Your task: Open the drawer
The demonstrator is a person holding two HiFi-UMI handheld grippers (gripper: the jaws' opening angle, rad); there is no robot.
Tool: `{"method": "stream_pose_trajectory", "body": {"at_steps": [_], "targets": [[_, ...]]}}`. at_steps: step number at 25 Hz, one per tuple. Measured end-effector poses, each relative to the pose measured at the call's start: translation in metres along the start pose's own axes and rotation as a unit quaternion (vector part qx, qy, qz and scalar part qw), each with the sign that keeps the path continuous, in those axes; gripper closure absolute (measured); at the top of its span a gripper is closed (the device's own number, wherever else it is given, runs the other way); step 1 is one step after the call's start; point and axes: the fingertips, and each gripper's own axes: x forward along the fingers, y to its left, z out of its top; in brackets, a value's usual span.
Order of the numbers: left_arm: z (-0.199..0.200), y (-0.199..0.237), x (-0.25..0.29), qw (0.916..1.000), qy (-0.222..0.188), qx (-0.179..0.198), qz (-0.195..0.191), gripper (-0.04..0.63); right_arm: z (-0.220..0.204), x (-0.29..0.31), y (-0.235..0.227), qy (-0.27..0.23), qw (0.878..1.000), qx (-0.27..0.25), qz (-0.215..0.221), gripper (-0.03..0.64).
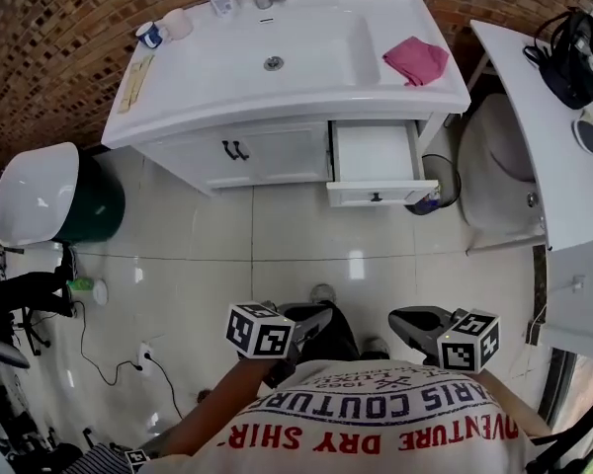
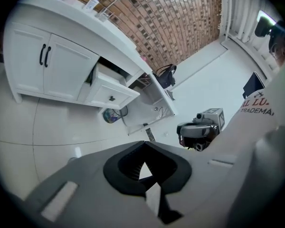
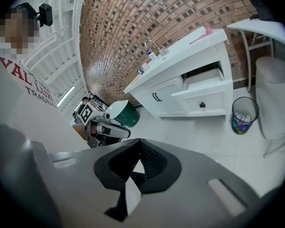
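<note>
The white vanity (image 1: 277, 77) stands at the far side of the tiled floor. Its right-hand drawer (image 1: 376, 156) is pulled out, its inside looks empty, and a small dark knob sits on its front (image 1: 377, 197). Both grippers hang close to the person's body, well short of the vanity. My left gripper (image 1: 316, 314) has its jaws together with nothing between them; its tips (image 2: 143, 144) point toward the drawer (image 2: 111, 91). My right gripper (image 1: 400, 319) is likewise shut and empty, its tips (image 3: 139, 141) facing the drawer (image 3: 204, 96).
A pink cloth (image 1: 416, 59) lies on the counter's right end. A mesh waste bin (image 3: 244, 115) stands right of the drawer, beside a white toilet (image 1: 499, 166). A white table (image 1: 553, 136) lines the right side. At the left is a green bin with a white lid (image 1: 49, 200).
</note>
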Motion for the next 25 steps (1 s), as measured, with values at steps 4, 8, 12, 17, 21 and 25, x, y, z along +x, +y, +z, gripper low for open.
{"method": "stream_pose_trajectory", "body": {"at_steps": [4, 8, 12, 17, 21, 25], "targets": [[-0.034, -0.078, 0.027, 0.9994, -0.025, 0.020, -0.013, 0.614, -0.037, -0.061, 0.003, -0.004, 1.000, -0.022, -0.014, 0.603], [-0.081, -0.141, 0.034, 0.9992, -0.036, 0.016, -0.011, 0.614, -0.066, -0.105, 0.038, -0.012, 0.999, -0.043, 0.020, 0.611], [-0.106, -0.177, 0.027, 0.9983, -0.046, 0.037, 0.001, 0.614, -0.099, -0.124, 0.069, 0.000, 0.998, -0.030, 0.058, 0.611], [-0.114, -0.201, 0.000, 0.9953, -0.066, 0.070, 0.013, 0.614, -0.127, -0.125, 0.098, 0.017, 0.997, -0.033, 0.064, 0.611], [-0.121, -0.213, -0.018, 0.9904, -0.076, 0.115, 0.012, 0.614, -0.131, -0.125, 0.118, -0.012, 0.998, -0.031, 0.056, 0.611], [-0.142, -0.233, -0.037, 0.9884, -0.078, 0.130, -0.013, 0.614, -0.143, -0.124, 0.142, -0.025, 0.998, -0.036, 0.034, 0.611]]}}
